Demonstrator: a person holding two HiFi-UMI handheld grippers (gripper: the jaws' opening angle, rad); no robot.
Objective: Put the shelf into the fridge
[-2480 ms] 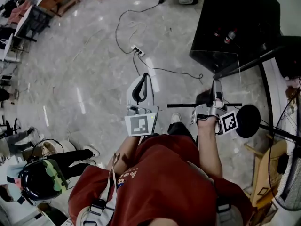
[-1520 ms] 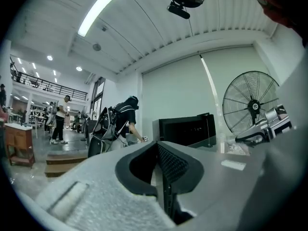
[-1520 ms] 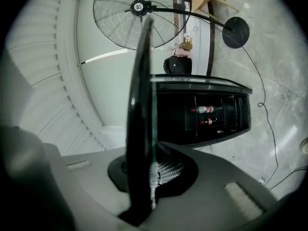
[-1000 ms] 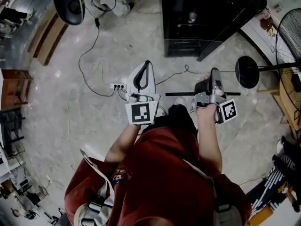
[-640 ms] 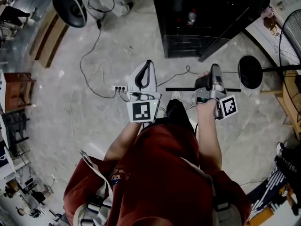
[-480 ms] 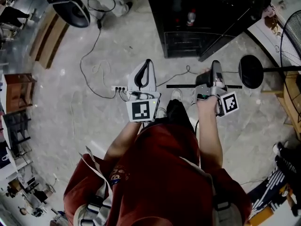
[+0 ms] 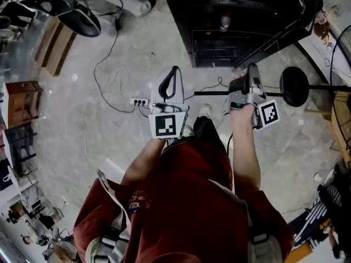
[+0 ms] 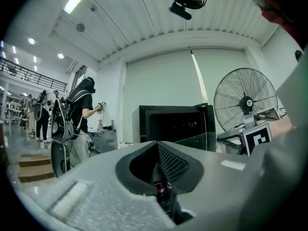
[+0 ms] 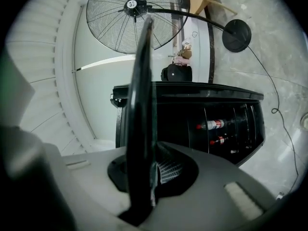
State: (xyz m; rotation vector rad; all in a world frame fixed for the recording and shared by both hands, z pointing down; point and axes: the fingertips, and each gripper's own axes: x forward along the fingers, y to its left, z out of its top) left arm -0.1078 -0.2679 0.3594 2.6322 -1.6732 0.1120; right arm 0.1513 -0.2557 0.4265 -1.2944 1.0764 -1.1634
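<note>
My right gripper [image 7: 252, 70] is shut on the near edge of the shelf [image 7: 211, 92], a thin dark-rimmed pane that runs across in front of me, seen edge on. In the right gripper view the shelf [image 9: 142, 100] rises as a dark blade out of the gripper [image 9: 151, 177]. The black fridge [image 7: 230, 32] stands just ahead with its door [image 7: 282, 29] swung open to the right and bottles [image 7: 223, 21] inside. The fridge [image 9: 192, 124] and its bottles [image 9: 214, 125] also show past the shelf. My left gripper [image 7: 174, 71] is shut and holds nothing, left of the shelf.
A power strip [image 7: 137, 101] with trailing cables lies on the stone floor left of my grippers. A fan's round base [image 7: 294, 86] and pole stand right of the fridge door. Another fan [image 7: 79, 18] and wooden boards [image 7: 55, 43] are at the far left. People [image 8: 84, 109] stand off to the left.
The fridge has come closer and more centred ahead of me. My right gripper has carried the shelf forward toward the fridge's open front. Both grippers stay shut.
</note>
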